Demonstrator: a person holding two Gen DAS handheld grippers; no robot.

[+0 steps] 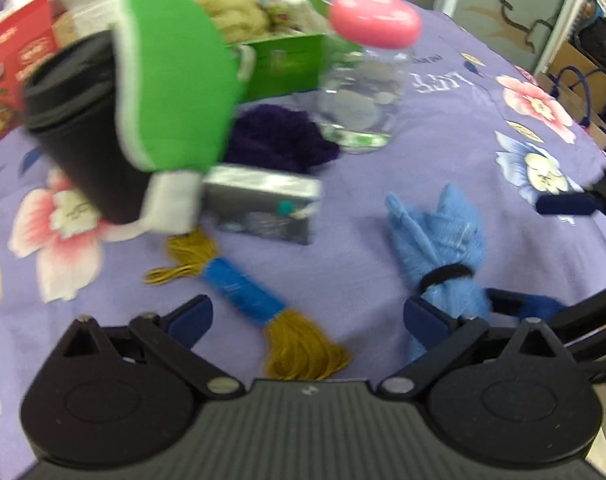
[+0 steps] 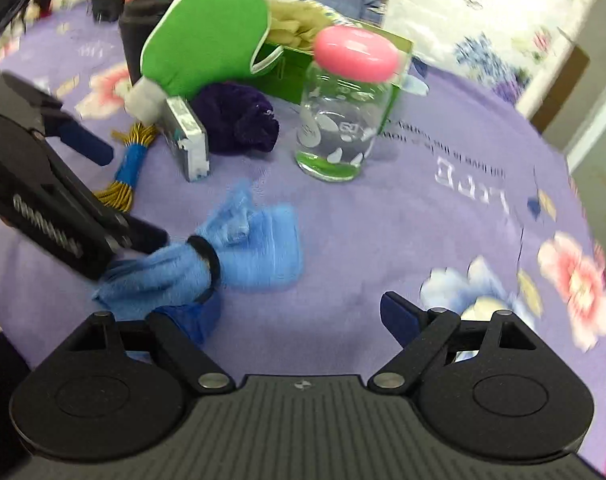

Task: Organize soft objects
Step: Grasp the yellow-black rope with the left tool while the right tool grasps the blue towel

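Observation:
A light blue cloth bundle (image 1: 435, 240) (image 2: 255, 248), tied with a black band, lies on the purple flowered tablecloth (image 1: 443, 128). A gold thread skein (image 1: 263, 304) (image 2: 127, 168) with a blue wrapper lies beside it. My left gripper (image 1: 307, 316) (image 2: 117, 190) is open over the skein, and its right finger touches the bundle's tied end. My right gripper (image 2: 295, 318) is open, with its left finger at the bundle's edge and nothing between the pads. A green mitt (image 1: 175, 80) (image 2: 207, 32) leans on a black cup (image 1: 75, 128). Dark purple yarn (image 1: 279, 140) (image 2: 239, 116) sits behind.
A green box (image 1: 279, 64) (image 2: 287, 68) holding beige yarn stands at the back. A glass jar (image 1: 363, 100) (image 2: 339, 128) with a pink lid is in front of it. A small grey box (image 1: 263, 204) (image 2: 187, 140) and a red carton (image 1: 11, 64) are nearby.

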